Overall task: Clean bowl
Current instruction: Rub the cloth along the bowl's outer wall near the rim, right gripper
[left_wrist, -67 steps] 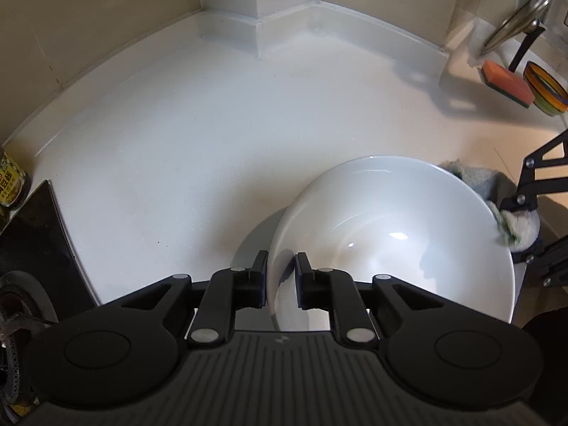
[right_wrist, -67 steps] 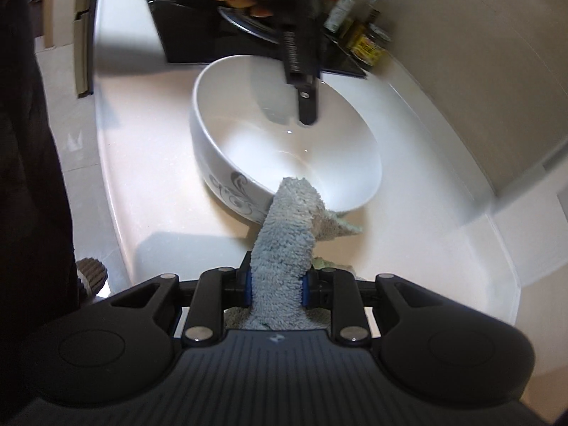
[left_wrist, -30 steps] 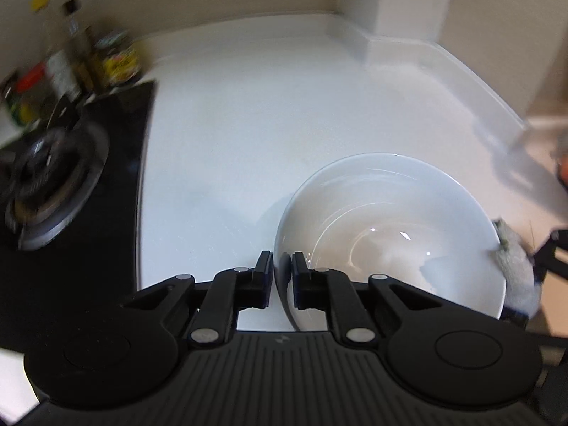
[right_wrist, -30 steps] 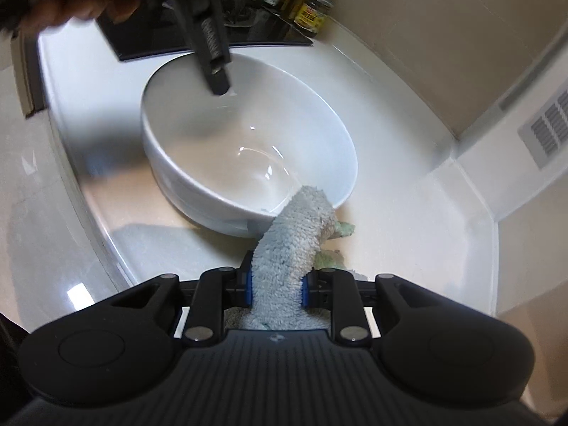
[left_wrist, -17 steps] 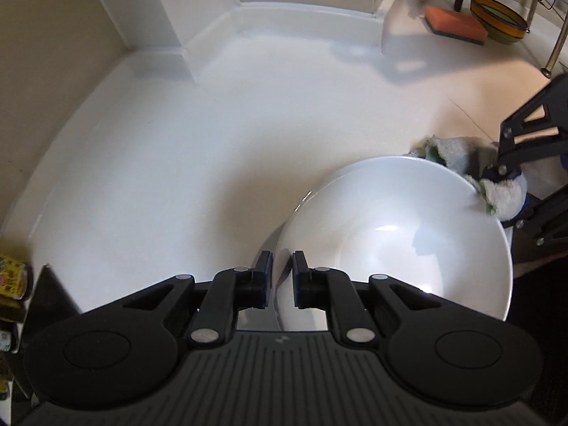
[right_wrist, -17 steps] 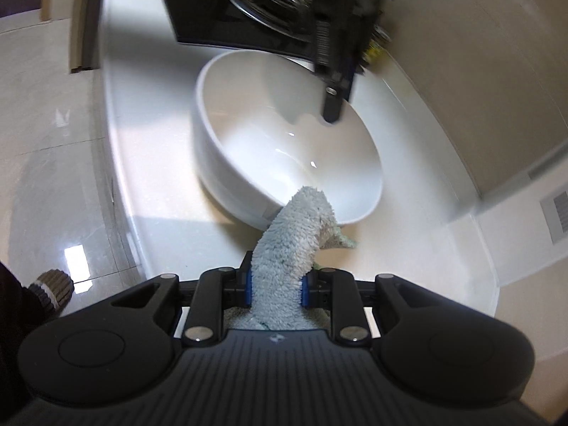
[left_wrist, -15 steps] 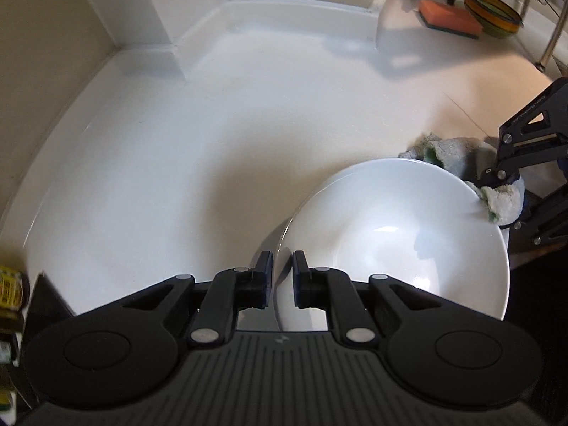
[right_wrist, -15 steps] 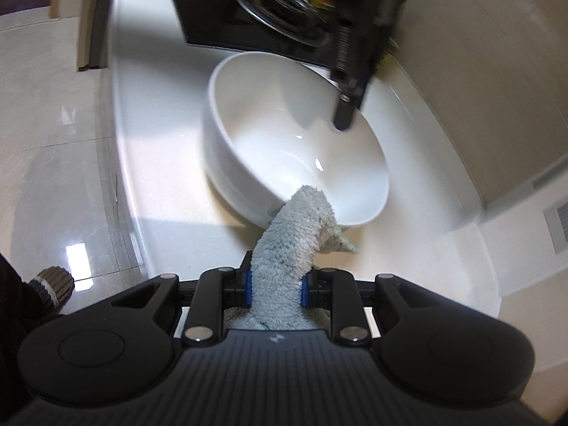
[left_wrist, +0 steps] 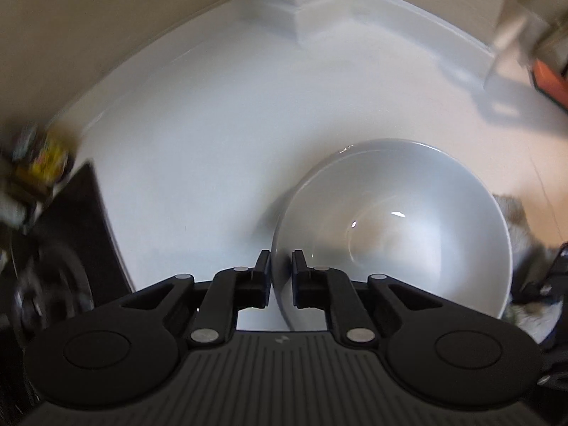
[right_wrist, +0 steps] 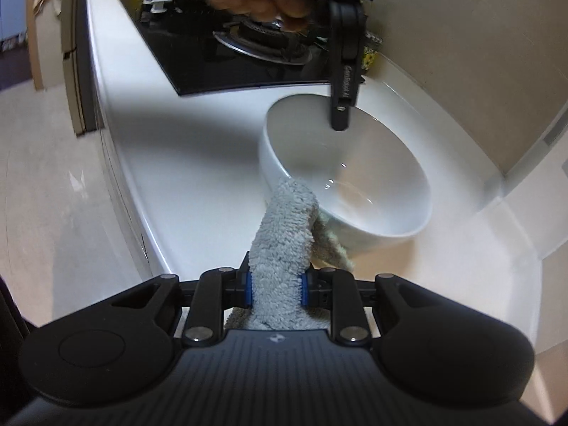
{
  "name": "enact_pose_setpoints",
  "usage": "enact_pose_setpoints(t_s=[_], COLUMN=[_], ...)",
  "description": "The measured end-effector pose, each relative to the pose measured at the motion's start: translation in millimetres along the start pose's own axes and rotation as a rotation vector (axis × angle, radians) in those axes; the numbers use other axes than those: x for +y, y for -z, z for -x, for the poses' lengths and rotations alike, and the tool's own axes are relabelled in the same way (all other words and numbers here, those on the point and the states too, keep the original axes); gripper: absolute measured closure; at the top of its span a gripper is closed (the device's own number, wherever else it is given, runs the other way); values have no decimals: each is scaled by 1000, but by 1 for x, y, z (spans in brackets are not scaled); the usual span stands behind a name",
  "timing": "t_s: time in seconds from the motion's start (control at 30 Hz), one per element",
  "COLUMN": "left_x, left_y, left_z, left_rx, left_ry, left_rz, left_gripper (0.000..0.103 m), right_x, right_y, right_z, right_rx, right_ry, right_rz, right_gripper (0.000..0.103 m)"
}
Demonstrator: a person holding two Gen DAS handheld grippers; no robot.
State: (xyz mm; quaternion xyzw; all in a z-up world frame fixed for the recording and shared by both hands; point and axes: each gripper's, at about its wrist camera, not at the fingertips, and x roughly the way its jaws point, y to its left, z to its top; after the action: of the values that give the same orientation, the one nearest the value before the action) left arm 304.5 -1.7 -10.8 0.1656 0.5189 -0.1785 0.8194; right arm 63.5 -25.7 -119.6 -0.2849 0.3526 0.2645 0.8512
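A white bowl stands tilted on the white counter. My left gripper straddles its near rim, one finger inside and one outside; the jaws are closing on the rim. From the right wrist view, that gripper's finger comes down onto the far rim of the bowl, with a hand above it. My right gripper is shut on a rolled grey cloth, whose tip lies against the bowl's near rim. The cloth also peeks out beyond the bowl's right side.
A black glass hob with a burner lies behind the bowl. Blurred bottles stand at the hob's corner. An orange sponge sits at the far right. The counter's front edge drops to a tiled floor.
The left wrist view has swung, bringing the hob and bottles into sight on the left. In the right view the bowl sits further right, and the cloth tip now meets its left near rim.
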Motion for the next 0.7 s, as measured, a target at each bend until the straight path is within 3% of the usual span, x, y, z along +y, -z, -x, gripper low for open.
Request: enact_pose_setpoints(t_s=[0.17,0.33,0.47,0.53,0.7], left_x=[-16,-32,-29,-26,-23], left_y=[31,41,39,36,14], left_z=[17,24,23,24,26], left_rx=[1,8,24,27,-2], left_ry=[-16,-20,-10,-21,-45], left_rz=[47,69,60,29,-55], left_gripper=[85,78,78,83,83], right_x=[-11,-26,-36,-35,-25], right_y=[1,7,10,11,15], right_z=[-6,-8,-10,-10,-8], right_rx=[46,76,73,69,55], right_ry=[48,103,126,131,127], right_rz=[-65,-69,-88,-76,-29], right_gripper=[83,83,83,83,83])
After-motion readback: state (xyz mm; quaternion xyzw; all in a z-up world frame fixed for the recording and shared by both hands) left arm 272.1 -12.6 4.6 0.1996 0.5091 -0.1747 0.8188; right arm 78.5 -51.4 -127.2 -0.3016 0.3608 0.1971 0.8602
